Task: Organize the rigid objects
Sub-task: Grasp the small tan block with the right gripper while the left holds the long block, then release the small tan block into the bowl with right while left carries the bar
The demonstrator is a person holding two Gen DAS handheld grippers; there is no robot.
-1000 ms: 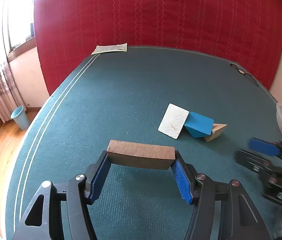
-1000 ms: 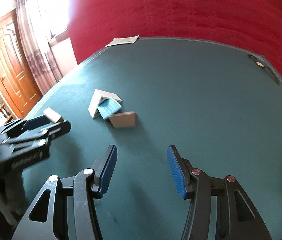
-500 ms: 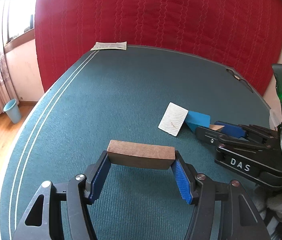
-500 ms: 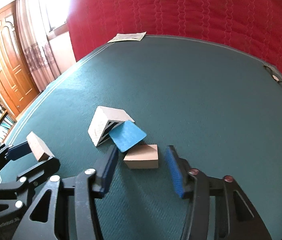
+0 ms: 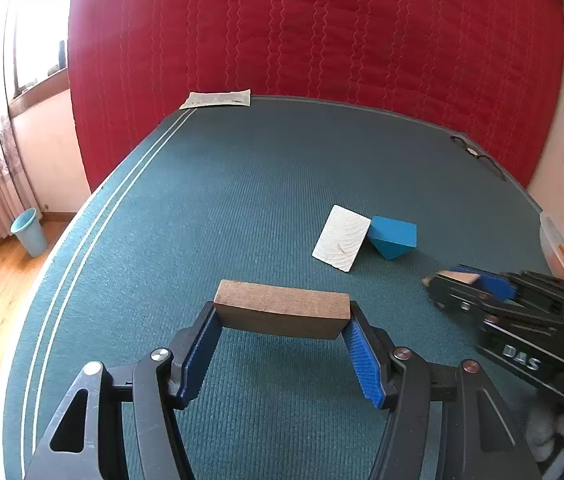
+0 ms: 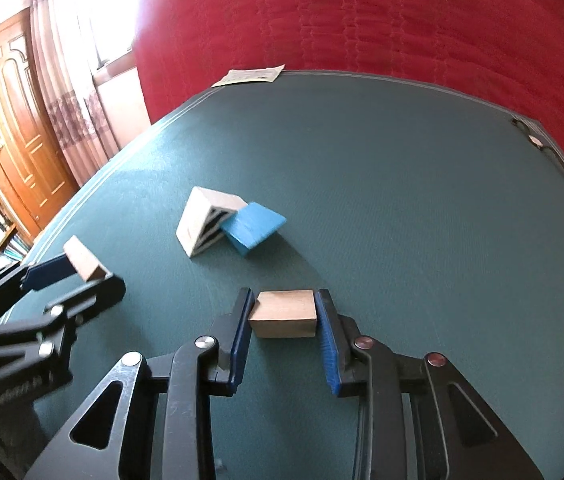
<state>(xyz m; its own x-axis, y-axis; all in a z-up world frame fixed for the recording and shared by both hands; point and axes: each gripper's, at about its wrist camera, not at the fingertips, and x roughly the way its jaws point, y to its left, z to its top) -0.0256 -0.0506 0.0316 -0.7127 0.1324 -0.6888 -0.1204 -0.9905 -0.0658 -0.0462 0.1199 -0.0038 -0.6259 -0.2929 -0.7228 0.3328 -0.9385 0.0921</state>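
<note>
My left gripper (image 5: 282,320) is shut on a long brown wooden block (image 5: 282,314) and holds it above the green table. My right gripper (image 6: 284,314) is shut on a small tan wooden block (image 6: 284,314), lifted just off the table; it also shows at the right of the left wrist view (image 5: 458,280). A white wedge block (image 6: 205,222) and a blue block (image 6: 253,228) lean together on the table beyond the right gripper. They also show in the left wrist view, white (image 5: 342,238) and blue (image 5: 394,236).
The green felt table (image 5: 241,184) ends at a red padded wall. A paper sheet (image 5: 217,99) lies at the far left corner. Glasses (image 5: 478,156) lie at the far right edge. A clear plastic box (image 5: 558,244) stands at the right. A blue bin (image 5: 29,232) stands on the floor.
My right gripper closed on the small tan block and pulled it back away from the blue and white blocks. My left gripper kept its hold on the long block.
</note>
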